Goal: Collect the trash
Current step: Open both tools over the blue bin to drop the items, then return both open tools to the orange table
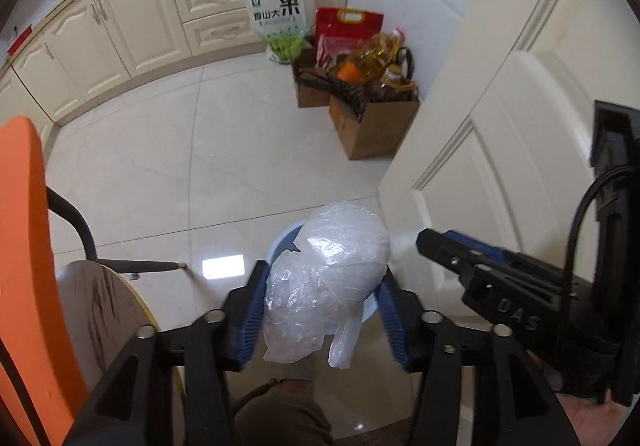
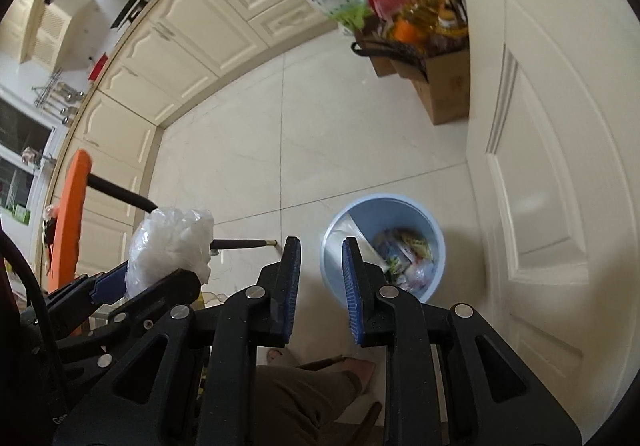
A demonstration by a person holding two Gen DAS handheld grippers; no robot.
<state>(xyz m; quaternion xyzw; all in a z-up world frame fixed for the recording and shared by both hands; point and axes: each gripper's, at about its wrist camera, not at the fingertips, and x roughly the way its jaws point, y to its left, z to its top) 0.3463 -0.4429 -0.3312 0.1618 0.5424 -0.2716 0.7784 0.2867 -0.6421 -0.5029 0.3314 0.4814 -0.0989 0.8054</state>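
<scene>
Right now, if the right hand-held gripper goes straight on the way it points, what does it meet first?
Probably the near rim of the round light-blue plastic trash bin. The right hand-held gripper is empty, its jaws slightly apart, aimed at the bin's left edge; depth is unclear, so it could meet the floor beside it.

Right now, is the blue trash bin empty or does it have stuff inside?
Not empty: the blue trash bin holds colorful wrappers at its bottom.

One plastic bag (image 1: 328, 278), one blue bin (image 2: 384, 246), two cardboard boxes (image 1: 372, 126).

both wrist views look steeply down at the tiled floor (image 1: 160, 166); they share the blue bin (image 2: 416, 206), cabinets (image 1: 120, 26) and cardboard boxes (image 2: 444, 90).
</scene>
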